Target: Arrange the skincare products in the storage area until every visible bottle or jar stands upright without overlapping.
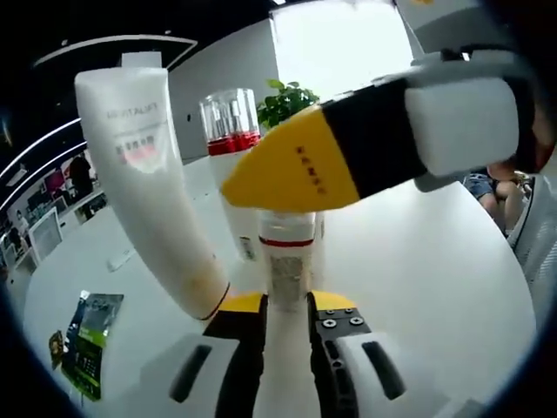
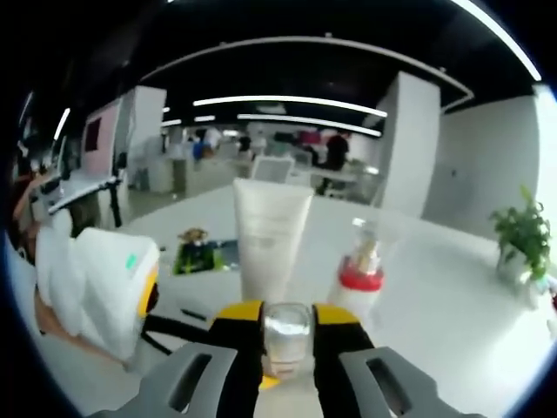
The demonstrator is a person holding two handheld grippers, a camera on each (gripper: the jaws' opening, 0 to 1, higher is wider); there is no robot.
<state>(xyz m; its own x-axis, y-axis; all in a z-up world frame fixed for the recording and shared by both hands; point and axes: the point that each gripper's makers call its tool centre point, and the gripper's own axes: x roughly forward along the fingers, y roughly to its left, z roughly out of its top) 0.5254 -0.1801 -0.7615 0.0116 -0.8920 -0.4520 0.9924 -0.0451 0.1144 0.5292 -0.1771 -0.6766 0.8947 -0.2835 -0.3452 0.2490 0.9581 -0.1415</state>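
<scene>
The room is a large open office with dark ceiling, strip lights, white columns and distant desks; people stand far behind the table, too small to make out. The table [image 1: 452, 261] is white, round-edged and mostly bare. A potted plant [image 2: 520, 233] stands near its far edge.

The white tube [image 1: 144, 183] is the largest product; in the left gripper view it leans tilted just left of the central bottle, cap end down. In the right gripper view the same tube [image 2: 270, 235] appears upright behind that bottle.

The clear bottle with a red band [image 1: 231, 131] stands behind the central bottle; its lower part is hidden. A green packet [image 1: 87, 344] lies flat on the table, well left of the tube; its print is illegible.

The central bottle [image 1: 287, 252] is small, clear-topped, with a thin red line. The left hand-held gripper [image 1: 287, 318] is clamped on its lower body. The right hand-held gripper [image 2: 287, 335] is clamped on its top [image 2: 285, 335]; the bottle's base is hidden.
</scene>
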